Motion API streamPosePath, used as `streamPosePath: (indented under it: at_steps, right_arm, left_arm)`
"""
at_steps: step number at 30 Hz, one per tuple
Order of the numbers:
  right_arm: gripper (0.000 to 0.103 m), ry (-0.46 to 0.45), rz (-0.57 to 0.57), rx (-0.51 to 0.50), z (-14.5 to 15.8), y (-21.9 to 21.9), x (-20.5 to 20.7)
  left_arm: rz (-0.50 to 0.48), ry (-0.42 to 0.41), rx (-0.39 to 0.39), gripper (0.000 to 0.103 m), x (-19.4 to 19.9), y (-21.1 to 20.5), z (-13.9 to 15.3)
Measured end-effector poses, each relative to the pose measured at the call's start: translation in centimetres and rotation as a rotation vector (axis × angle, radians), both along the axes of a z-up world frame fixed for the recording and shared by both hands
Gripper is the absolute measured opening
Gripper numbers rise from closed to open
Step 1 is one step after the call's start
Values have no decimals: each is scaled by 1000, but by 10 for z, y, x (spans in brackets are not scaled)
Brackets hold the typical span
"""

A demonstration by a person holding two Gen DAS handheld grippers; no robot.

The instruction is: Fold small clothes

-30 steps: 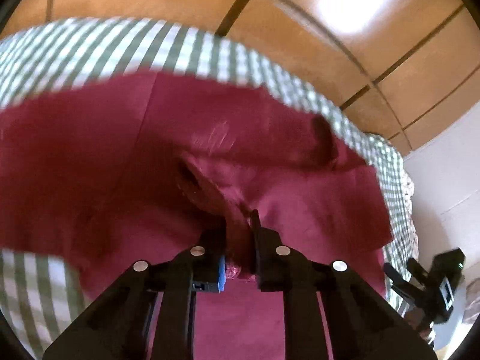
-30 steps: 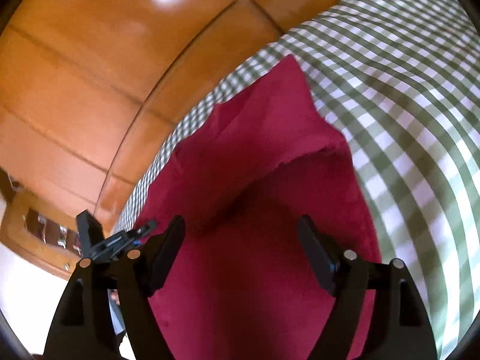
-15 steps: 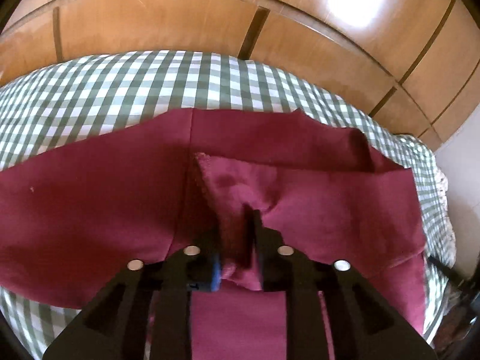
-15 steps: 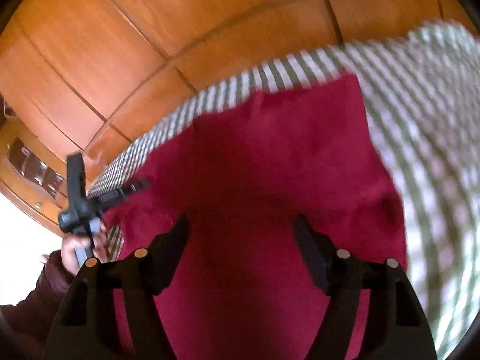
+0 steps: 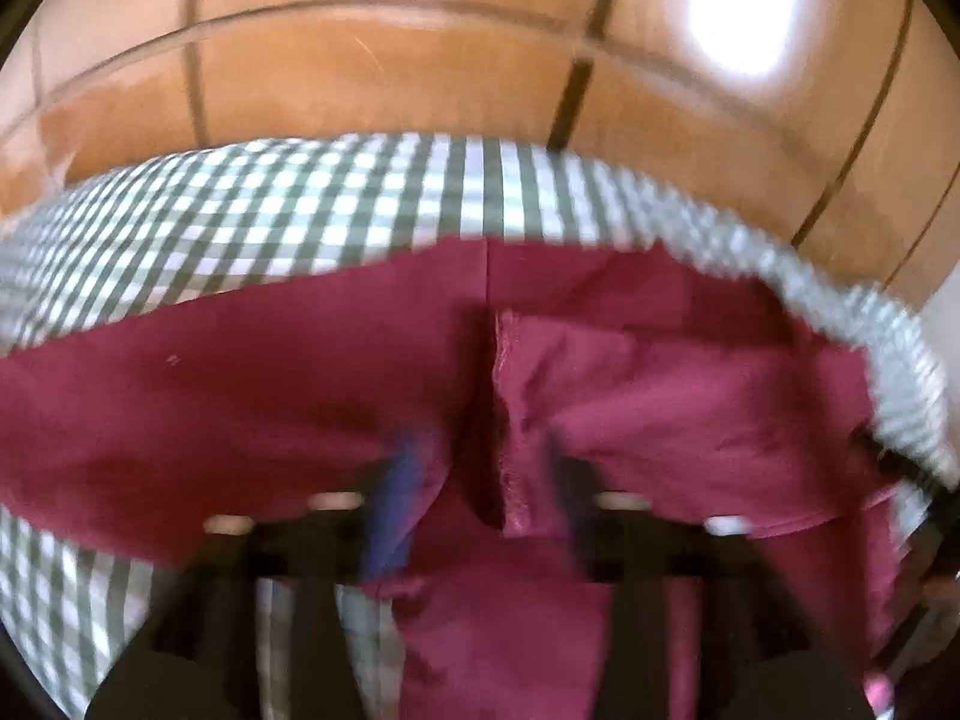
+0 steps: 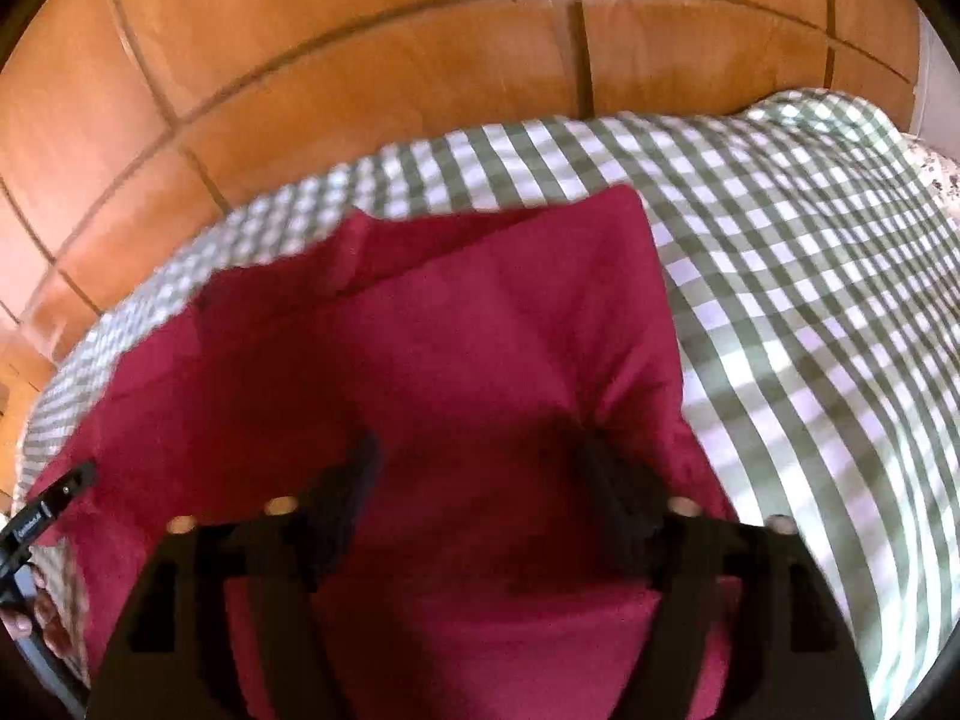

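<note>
A maroon garment (image 5: pixel 240 396) lies spread on a green-and-white checked cloth (image 5: pixel 312 204), filling the middle and lower part of both views, with glossy wooden panelling (image 5: pixel 390 78) across the top of each frame. The left wrist view, heavily blurred, shows what the other does not: a hemmed, stitched edge of the garment (image 5: pixel 504 420) running down the centre of the frame, folded over the layer beneath, and standing between the fingers of the left gripper (image 5: pixel 474 480). Those fingers are spread apart with a clear gap, one showing a blue pad (image 5: pixel 393 480); whether the hem touches either finger cannot be told through the blur. The right wrist view shows the garment's far right corner (image 6: pixel 624 204) lying flat on the checks toward the upper middle, a raised fold at upper left, and a floral patterned fabric (image 6: pixel 936 174) at the right edge. The right gripper (image 6: pixel 474 480) has its fingers wide apart over the maroon fabric, gripping nothing. At the lower left edge the other tool (image 6: pixel 42 516) appears with a small white label, its writing too small to read.
</note>
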State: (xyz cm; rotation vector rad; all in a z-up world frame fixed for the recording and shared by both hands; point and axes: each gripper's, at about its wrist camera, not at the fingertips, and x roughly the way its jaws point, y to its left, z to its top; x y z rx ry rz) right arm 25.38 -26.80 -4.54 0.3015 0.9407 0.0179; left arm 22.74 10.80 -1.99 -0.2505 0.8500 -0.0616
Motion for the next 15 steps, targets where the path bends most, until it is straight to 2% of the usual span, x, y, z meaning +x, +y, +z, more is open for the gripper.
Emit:
streamPosePath:
  at_steps: [1, 3, 9, 11, 13, 15]
  right_arm:
    - [80, -6, 13, 10, 4, 3, -12]
    - [82, -6, 44, 19, 8, 13, -38]
    - [88, 13, 158, -29, -1, 59, -96]
    - [91, 26, 178, -47, -10, 72, -105]
    - [92, 42, 179, -96, -22, 81, -111]
    - [96, 24, 190, -132, -29, 88, -116]
  left_arm:
    - [36, -34, -16, 81, -10, 8, 5]
    - [75, -57, -25, 81, -23, 23, 11]
    - [257, -7, -102, 81, -71, 107, 1]
    - [354, 5, -148, 80, -89, 146, -4]
    - [455, 28, -197, 73, -106, 189, -10]
    - [544, 43, -251, 71, -119, 225, -14]
